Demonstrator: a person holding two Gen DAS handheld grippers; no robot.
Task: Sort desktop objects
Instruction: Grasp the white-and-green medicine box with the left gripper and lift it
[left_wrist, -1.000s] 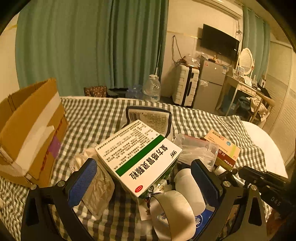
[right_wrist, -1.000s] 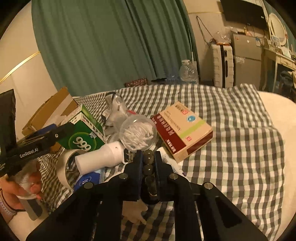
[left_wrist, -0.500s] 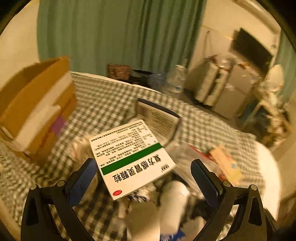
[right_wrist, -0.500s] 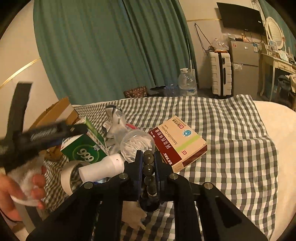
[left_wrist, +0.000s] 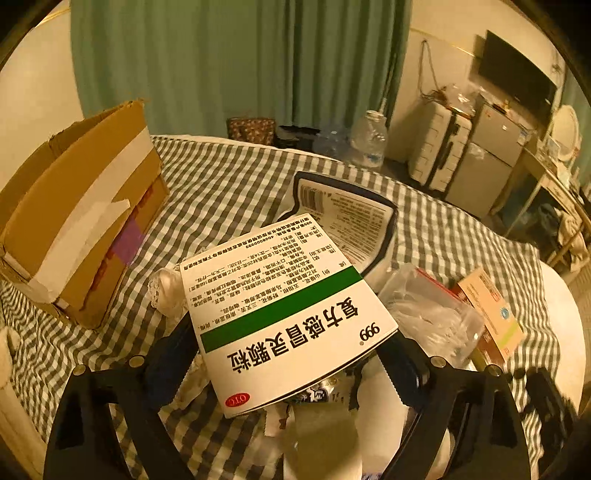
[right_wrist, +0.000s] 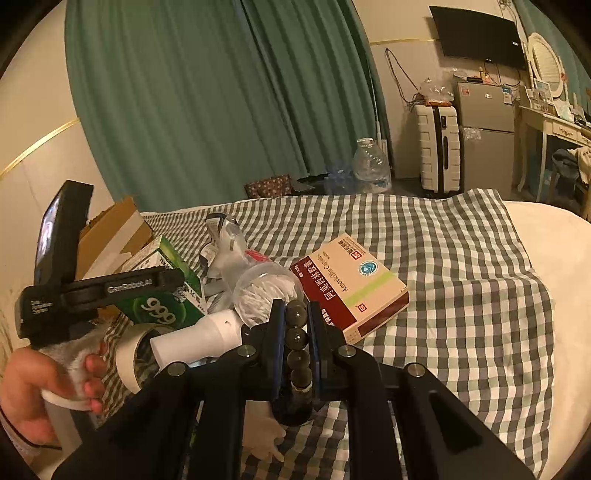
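Checked cloth over bed, green curtain behind — left gripper closing around medicine box; right gripper pinching beads.

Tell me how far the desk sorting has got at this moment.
Nothing looks sorted yet. The left gripper is closing around the green-striped medicine box; the right gripper is shut on a string of dark beads. The red box, tape roll and white bottle remain piled.

Left gripper: my jaws are closing, the white-and-green medicine box between them, pads not clearly pressing it.
Behind box: a dark-edged pouch.
Left: taped cardboard carton on the checked cloth.
Right: clear plastic bag, then a beige-and-red box.
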